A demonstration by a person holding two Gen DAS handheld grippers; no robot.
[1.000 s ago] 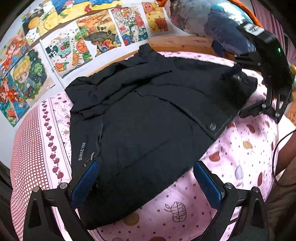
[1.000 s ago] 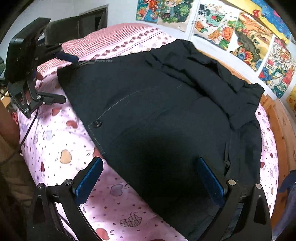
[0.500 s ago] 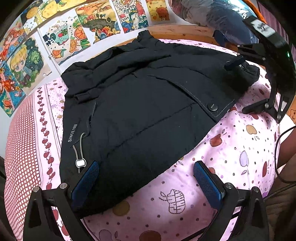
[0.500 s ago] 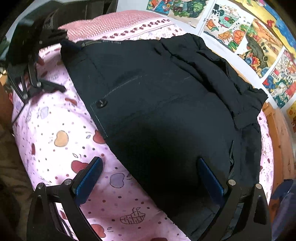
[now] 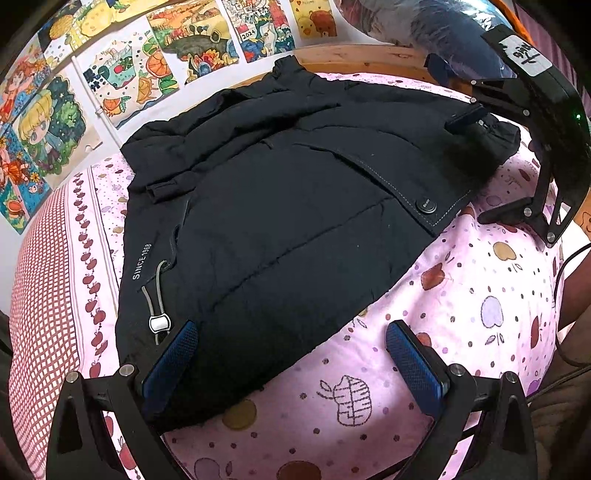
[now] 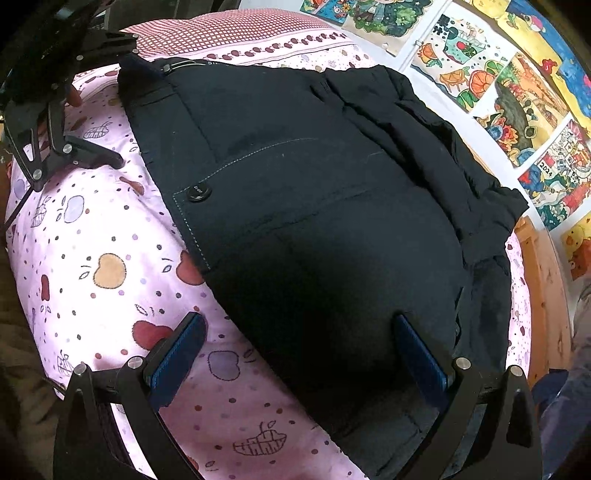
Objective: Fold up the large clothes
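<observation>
Cartoon posters (image 5: 122, 85) line the wall behind the bedspread (image 5: 480, 295) and black jacket (image 5: 277, 221).

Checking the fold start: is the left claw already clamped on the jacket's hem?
No. The left claw stands wide open, its fingers straddling the black jacket hem without pinching it.

Bed (image 5: 461, 295) covered by pink sheet printed with apples, leaves and small dots. Along one side of the sheet, a red-and-white check band (image 5: 40, 295) edged by a row of dark red apples. Wooden bed frame (image 5: 369, 59) visible at the head end, light-coloured wood; same frame (image 6: 546, 295) seen in right wrist view. White wall behind carries a row of colourful cartoon posters (image 5: 122, 77), fruit and cartoon figures among them. Bluish-grey bundle (image 5: 424, 26) rests above the frame. Lighting even.
</observation>
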